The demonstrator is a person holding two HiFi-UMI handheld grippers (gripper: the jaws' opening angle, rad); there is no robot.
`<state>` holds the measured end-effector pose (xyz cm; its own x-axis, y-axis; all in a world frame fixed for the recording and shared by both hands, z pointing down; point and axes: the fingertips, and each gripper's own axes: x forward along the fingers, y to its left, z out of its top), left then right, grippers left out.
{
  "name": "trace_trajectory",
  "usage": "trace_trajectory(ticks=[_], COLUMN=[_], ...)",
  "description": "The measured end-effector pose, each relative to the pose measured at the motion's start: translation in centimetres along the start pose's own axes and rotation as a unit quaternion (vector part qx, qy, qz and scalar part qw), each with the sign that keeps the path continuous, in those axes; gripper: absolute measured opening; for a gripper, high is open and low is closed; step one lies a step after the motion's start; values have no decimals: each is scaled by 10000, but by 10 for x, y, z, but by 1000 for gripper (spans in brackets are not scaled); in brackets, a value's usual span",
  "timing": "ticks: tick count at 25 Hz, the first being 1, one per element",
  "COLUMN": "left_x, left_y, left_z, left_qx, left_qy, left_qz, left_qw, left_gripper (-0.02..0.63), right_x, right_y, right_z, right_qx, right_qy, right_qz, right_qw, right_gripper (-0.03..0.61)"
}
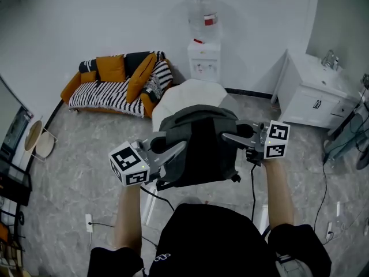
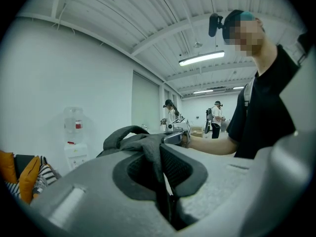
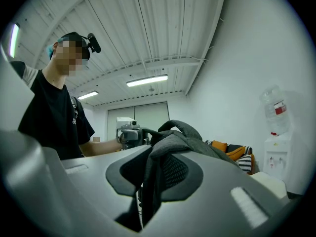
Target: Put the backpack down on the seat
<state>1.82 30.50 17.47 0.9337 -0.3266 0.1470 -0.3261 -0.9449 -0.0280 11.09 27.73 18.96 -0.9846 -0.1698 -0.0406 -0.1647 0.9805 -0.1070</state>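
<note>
Left gripper (image 2: 160, 157) and right gripper (image 3: 155, 169) pinch the backpack (image 1: 199, 143) up close; only head view shows the seat (image 1: 193, 94).

Looks like a recording lab dressed up as a home. Along the white wall: a sofa (image 1: 115, 88) with orange cushions and a striped throw, a water dispenser (image 1: 204, 56), a white cabinet (image 1: 308, 100) with a sink. Underfoot, pale marbled floor (image 1: 75, 172) crossed by loose cables (image 1: 324, 180). Overhead, bare ribbed ceiling (image 3: 148, 28) with tube lights (image 2: 202, 58). Farther back, two more people (image 2: 216, 116) with gear on their heads.
</note>
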Motion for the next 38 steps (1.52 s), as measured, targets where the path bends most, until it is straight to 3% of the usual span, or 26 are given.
trace_trajectory(ticks=[13,26,38], left_x=[0,2,19], left_y=[0,18,143], left_z=[3,-17,-34], left_qx=[304,162,-258], left_qy=[-134,-395,-271], left_qz=[-71,23,-5], left_qw=[9994,9991,9993], left_gripper=[28,28,28], right_x=[-1,5,50], right_y=[3,-11,-123], right_z=[5,-11,-18], right_qx=[-303,-395,-33], right_qy=[-34,139,239], right_qz=[-99,-46,-131], right_qw=[9995,9991,9996], right_gripper=[58,58,59])
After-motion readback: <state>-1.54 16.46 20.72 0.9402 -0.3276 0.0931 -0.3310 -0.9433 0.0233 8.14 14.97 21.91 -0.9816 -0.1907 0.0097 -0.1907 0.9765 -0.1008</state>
